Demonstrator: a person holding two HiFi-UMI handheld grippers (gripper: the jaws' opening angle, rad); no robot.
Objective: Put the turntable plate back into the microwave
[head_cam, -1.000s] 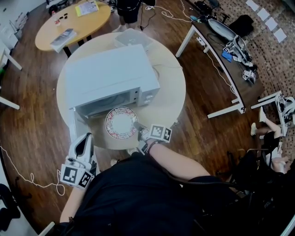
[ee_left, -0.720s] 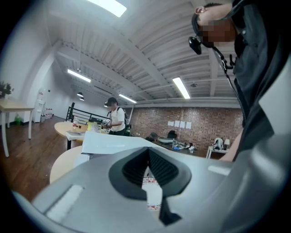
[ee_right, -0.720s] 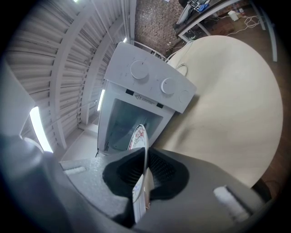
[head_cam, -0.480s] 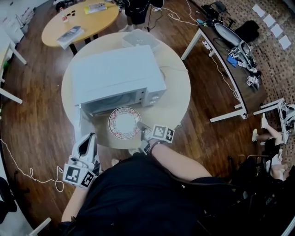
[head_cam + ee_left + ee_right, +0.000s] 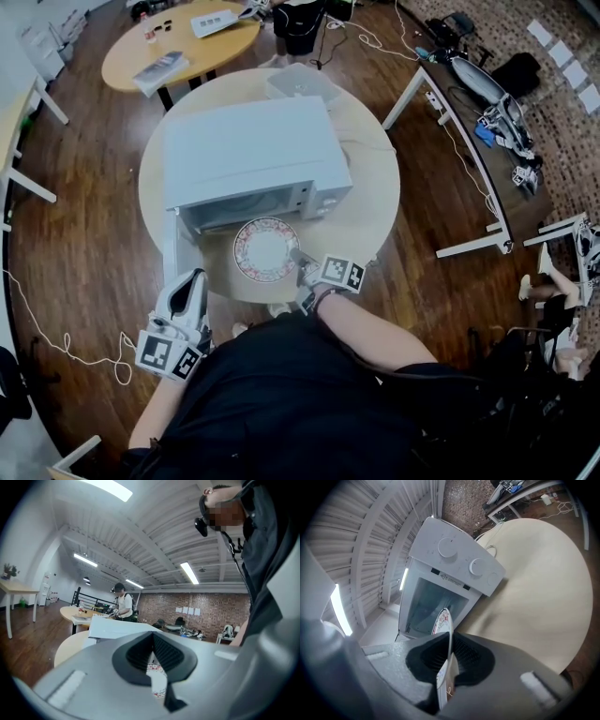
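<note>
Plate point(image 5: 265, 248): flowery turntable plate in the middle of the head view, right in front of the microwave's open mouth, above the round table point(image 5: 367, 211).
Right tongs point(image 5: 302, 265): pinched tight on the plate's near rim, so the plate can go in first.
Left tongs point(image 5: 194, 284): at the lower left, closed up with nothing in them, kept beside the door and out of the way.
Microwave point(image 5: 248, 155): white, with its door point(image 5: 172, 251) swung open toward the lower left so the hole is free.
Next: I think the plate must slide in flat and sit in the middle.
Watch out: only one edge is held, so the plate could tip or bump the front.
</note>
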